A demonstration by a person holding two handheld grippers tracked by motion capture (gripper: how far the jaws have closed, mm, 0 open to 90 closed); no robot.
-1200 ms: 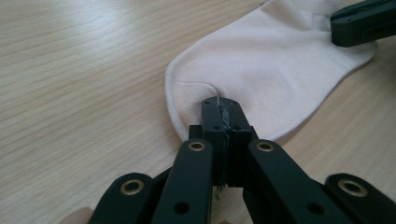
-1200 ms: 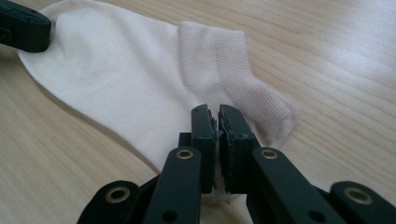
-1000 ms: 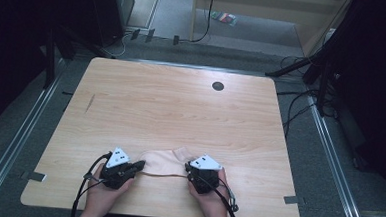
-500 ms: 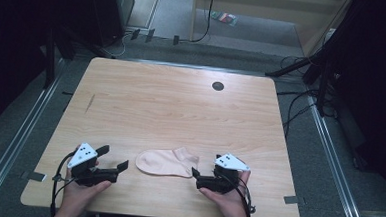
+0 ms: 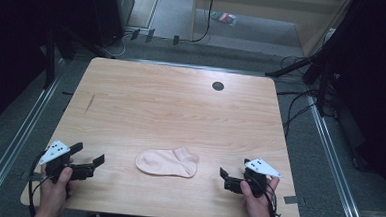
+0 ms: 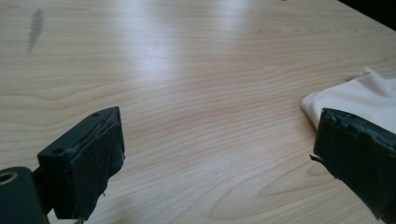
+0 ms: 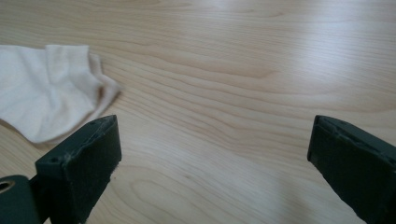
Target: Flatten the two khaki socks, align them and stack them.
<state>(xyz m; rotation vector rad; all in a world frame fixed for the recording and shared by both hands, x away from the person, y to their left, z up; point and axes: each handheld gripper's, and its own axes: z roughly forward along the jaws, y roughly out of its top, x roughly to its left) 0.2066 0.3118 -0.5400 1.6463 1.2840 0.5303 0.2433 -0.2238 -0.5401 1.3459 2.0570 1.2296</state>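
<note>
Pale wood table (image 5: pixel 181 108); grey floor (image 5: pixel 328 160) around

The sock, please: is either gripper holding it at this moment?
No, the sock lies flat on the table, apart from the left gripper and right gripper.

Pale pink ankle sock (image 5: pixel 167 162), lying flat, near front table edge, possibly slightly rumpled

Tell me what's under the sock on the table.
The sock lies flat on the bare wooden table, between the open left claw and open right claw. Whatever might be beneath the fabric is covered; no bulge suggests anything.
</note>
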